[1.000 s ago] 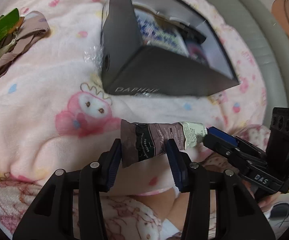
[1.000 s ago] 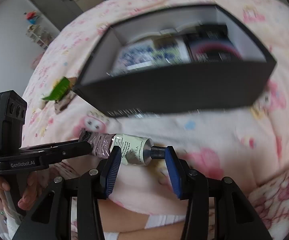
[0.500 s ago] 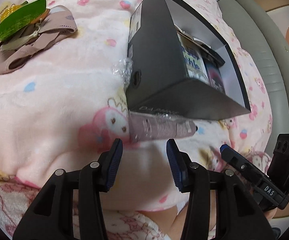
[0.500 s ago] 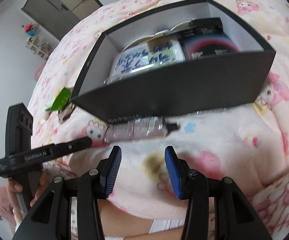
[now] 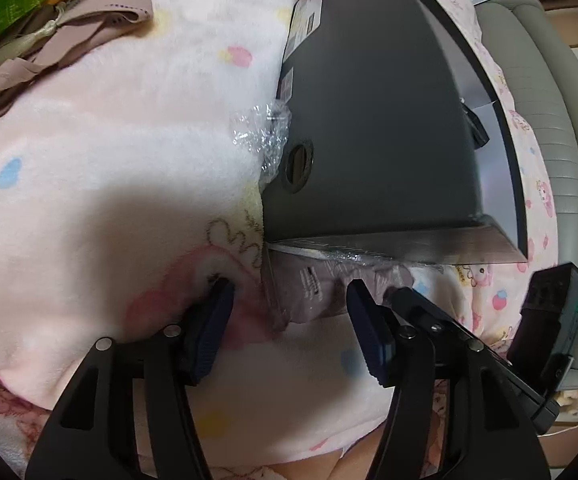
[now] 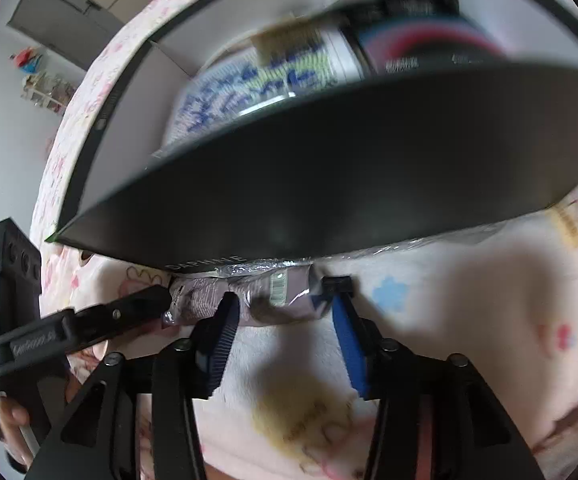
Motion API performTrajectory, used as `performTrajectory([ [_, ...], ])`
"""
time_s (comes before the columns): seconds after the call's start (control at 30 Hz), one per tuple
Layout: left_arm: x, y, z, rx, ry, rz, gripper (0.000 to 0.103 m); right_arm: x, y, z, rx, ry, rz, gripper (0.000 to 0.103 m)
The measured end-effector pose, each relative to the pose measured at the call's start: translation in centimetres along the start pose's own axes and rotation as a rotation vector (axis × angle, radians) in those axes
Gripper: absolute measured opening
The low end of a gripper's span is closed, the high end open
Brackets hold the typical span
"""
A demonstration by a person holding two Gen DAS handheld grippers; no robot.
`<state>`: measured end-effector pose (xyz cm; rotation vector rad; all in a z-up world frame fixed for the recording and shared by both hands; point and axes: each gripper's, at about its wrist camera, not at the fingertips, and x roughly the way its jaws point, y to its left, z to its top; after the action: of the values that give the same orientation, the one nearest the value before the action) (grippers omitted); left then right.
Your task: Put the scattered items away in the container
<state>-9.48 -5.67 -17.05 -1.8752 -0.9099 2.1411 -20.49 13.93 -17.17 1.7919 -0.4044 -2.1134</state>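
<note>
Pink cartoon-print blanket (image 5: 89, 184) fills both views. A second ago both grippers held the tube (image 6: 273, 300) aloft; now it lies on the blanket against the black box's (image 6: 349, 208) front wall, low centre of frame. The left gripper (image 5: 289, 320) and right gripper (image 6: 281, 332) have just been opening, pads straddling the tube without pressing. It is outside the box, so it still needs regrasping.

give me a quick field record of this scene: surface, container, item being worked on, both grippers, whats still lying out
surface: pink cartoon-print blanket
container: black box, open, packets inside
item: mauve tube lying on the blanket against the box's front wall
left hand-held gripper: jaws just opening, tube's flat end between them, not pressed
right hand-held gripper: jaws just opening, straddling the tube's cap end
still out: beige cloth with green tag
</note>
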Motion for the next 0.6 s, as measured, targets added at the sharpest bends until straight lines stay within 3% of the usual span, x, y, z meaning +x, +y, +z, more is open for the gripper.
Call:
performTrajectory([
  [0.07,0.1,-0.6,-0.3,0.035,0.004,0.007,0.060,0.3,0.0,0.0,0.003,0.001,0.012,0.046],
  [0.27,-0.3,-2.0,-1.0,0.119,-0.012,0.024,0.044,-0.9,0.7,-0.5,-0.043,-0.056,0.022,0.044],
  [0.6,-1.5,0.0,0.0,0.026,-0.046,-0.017,0.045,-1.6,-1.0,0.1,0.048,-0.113,-0.002,0.043],
])
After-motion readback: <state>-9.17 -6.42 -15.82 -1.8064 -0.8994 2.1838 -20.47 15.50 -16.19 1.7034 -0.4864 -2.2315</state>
